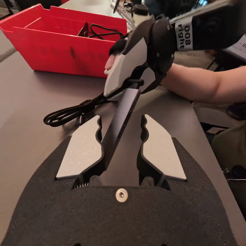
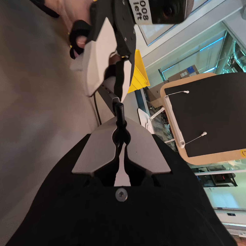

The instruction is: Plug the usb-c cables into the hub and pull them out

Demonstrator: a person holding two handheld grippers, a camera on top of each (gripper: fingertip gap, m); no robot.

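The hub (image 1: 123, 119) is a slim grey bar, tilted up off the table (image 1: 40, 93) and lying between the fingers of my left gripper (image 1: 121, 127). My left fingers stand spread, and only the left one seems to touch the hub's side; whether they truly pinch it I cannot tell. At the hub's far end, my right gripper (image 2: 121, 127) is clenched on a black plug (image 2: 119, 110), whose tip sits right at the end port (image 2: 115, 99). Whether it is fully seated or just touching, I cannot tell. The plug's cable (image 1: 69, 114) trails off in a black coiled bundle on the table beside the hub.

I judge this to be mid-task: one cable is at the port, either going in or coming out. A row of side ports (image 2: 105, 89) is empty. Beyond, a red bin (image 1: 63, 46) holds another black cable (image 1: 101, 33), so more plugging likely remains.
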